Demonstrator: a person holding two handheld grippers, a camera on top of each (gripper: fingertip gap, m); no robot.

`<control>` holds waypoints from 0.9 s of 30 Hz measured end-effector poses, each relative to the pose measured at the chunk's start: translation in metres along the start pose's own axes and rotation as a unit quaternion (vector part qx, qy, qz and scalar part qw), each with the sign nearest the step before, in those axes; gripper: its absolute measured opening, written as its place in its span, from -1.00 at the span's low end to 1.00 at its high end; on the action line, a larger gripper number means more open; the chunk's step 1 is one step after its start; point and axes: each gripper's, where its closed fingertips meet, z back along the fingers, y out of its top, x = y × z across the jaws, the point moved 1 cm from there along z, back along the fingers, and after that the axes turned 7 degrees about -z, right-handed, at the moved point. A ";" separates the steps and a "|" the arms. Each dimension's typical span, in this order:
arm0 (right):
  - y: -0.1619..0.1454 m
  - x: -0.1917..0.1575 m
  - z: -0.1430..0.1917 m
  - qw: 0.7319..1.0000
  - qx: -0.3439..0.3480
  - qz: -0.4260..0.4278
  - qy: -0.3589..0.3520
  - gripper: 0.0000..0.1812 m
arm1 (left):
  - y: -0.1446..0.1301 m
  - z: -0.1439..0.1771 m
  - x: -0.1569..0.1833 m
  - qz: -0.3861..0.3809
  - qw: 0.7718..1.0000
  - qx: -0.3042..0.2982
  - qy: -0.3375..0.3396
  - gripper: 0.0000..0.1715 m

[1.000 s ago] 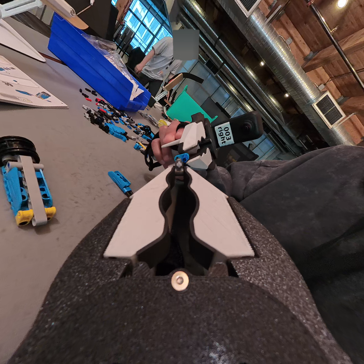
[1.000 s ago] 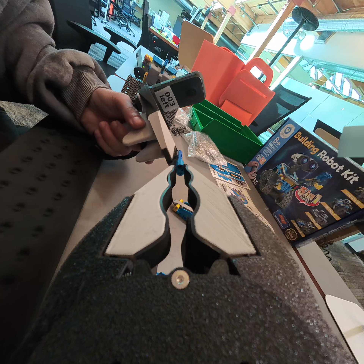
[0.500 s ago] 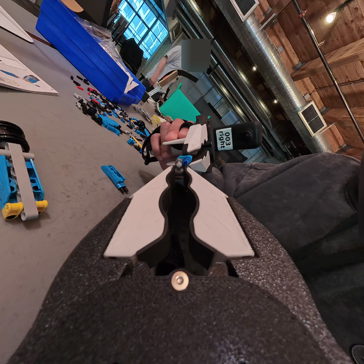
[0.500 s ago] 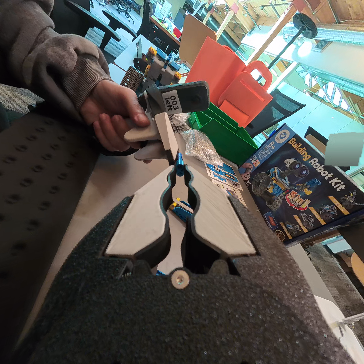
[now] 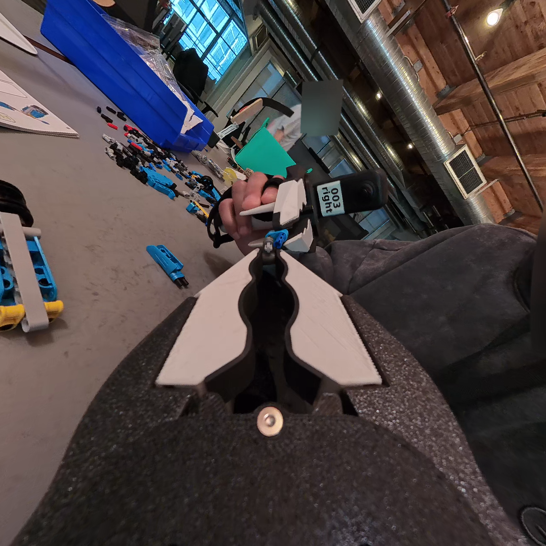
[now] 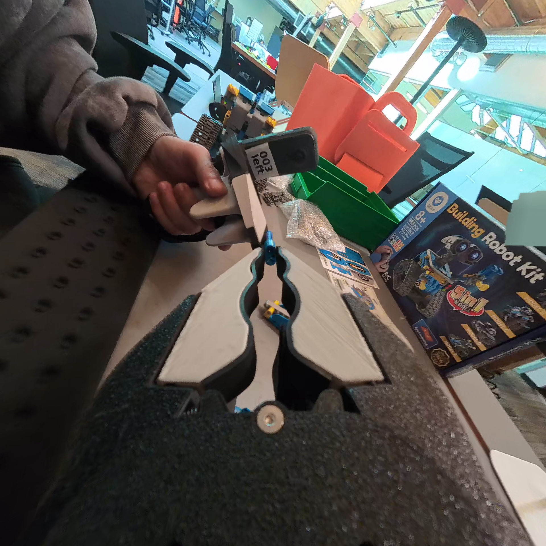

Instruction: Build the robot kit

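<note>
My left gripper [image 5: 268, 253] is shut on a small grey pin [image 5: 268, 245] at its fingertips. My right gripper [image 6: 269, 253] is shut on a small blue connector piece [image 6: 269, 249]. The two grippers meet tip to tip above the grey table [image 5: 97, 212]. In the left wrist view the right gripper [image 5: 291, 233] holds the blue connector [image 5: 277, 236] right against the grey pin. In the right wrist view the left gripper [image 6: 260, 233] comes down onto the blue connector's top end. The grey pin is hidden there.
A partly built blue, grey and yellow model [image 5: 26, 283] lies at the left, a loose blue piece [image 5: 167, 261] near it. Several small parts [image 5: 153, 165] lie before a blue bin [image 5: 118, 74]. Instruction sheets [image 6: 345, 266], a kit box [image 6: 472, 277], green bins [image 6: 339, 204] stand right. Left and right tips are no more than a few centimetres apart.
Both grippers stay shut and tip to tip. The views have tilted slightly as the pair shifted; the blue connector and grey pin remain pressed together.
</note>
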 end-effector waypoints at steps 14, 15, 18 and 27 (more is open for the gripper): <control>-0.006 0.003 -0.003 0.993 0.015 -0.105 0.044 -0.93 | -0.003 0.001 -0.005 0.091 0.995 0.001 -0.027 -0.93; -0.005 0.003 -0.003 0.992 0.022 -0.118 0.049 -0.93 | -0.002 0.001 -0.005 0.107 0.994 0.007 -0.037 -0.94; -0.003 0.005 -0.003 0.989 0.032 -0.139 0.049 -0.92 | 0.001 0.001 -0.005 0.129 0.990 0.026 -0.046 -0.94; -0.005 0.010 -0.003 0.983 0.042 -0.174 0.052 -0.93 | 0.005 0.000 -0.008 0.140 0.988 0.048 -0.048 -0.93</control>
